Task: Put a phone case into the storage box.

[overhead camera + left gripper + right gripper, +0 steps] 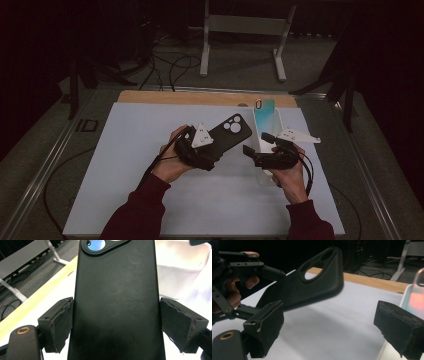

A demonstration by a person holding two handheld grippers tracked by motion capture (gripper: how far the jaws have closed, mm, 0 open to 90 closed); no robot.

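Black phone case (116, 302): pinched across its width by the left gripper (116, 325), one jaw pad pressed on each long edge; it juts forward from the jaws, camera cutout at the far end, lifted off the table and tilted, as the right gripper view shows (312, 287).
Left gripper: clamped on the black phone case; in the high view (212, 145) it sits in the person's left hand (172, 160), with its grey three-cornered plate on top and its cable trailing back toward the sleeve.
Right gripper (332, 332): jaws spread wide with nothing between them; in the high view (252, 147) it points toward the left gripper, and the case's far end lies ahead of it and a little to its left.
Right hand (290, 175): wraps the right gripper from behind.
Teal phone case (263, 115): stands in the white tray beyond the right gripper; in the right gripper view it is a pale blur past the right-hand jaw (418, 292).
White tray (182, 262): ahead of the left gripper, to the right of the held case; the right gripper hangs above its near part.
White mat (150, 165): under both grippers, bare between them.
Wooden table edge (200, 97): runs beyond the mat, past both cases.
In the way: nothing lies between the open right jaws and the held case.
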